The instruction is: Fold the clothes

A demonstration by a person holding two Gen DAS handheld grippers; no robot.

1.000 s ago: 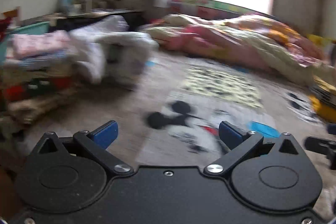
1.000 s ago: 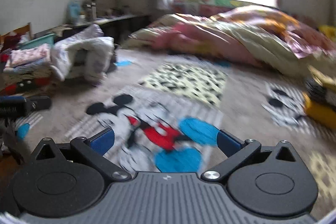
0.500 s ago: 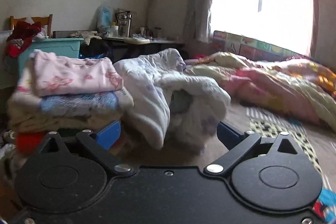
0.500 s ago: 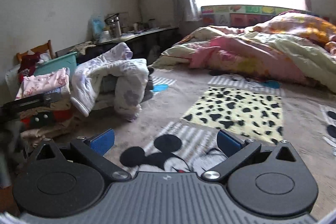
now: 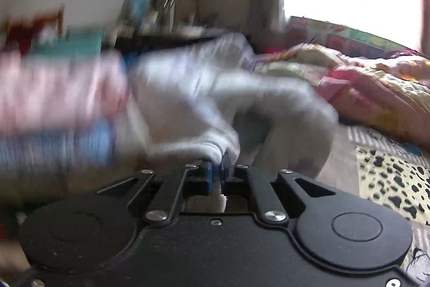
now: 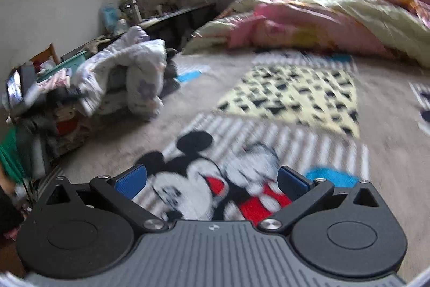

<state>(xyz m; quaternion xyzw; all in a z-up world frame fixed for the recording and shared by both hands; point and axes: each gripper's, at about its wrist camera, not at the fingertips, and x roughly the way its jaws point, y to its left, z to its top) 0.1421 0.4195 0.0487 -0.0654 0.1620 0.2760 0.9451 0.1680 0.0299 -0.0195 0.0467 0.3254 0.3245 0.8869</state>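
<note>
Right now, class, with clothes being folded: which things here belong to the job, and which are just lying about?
Part of the job:
- white quilted garment, an edge pinched in the shut left claw
- stack of folded clothes
- right claw, open, over the cartoon mouse blanket

Just lying about:
- pink and yellow quilt
- cluttered dark table

white garment dead ahead at 12 with its edge between the left gripper pads, folded stack right beside it at 9, rumpled quilt behind at 2, printed sheet under the right gripper
</note>
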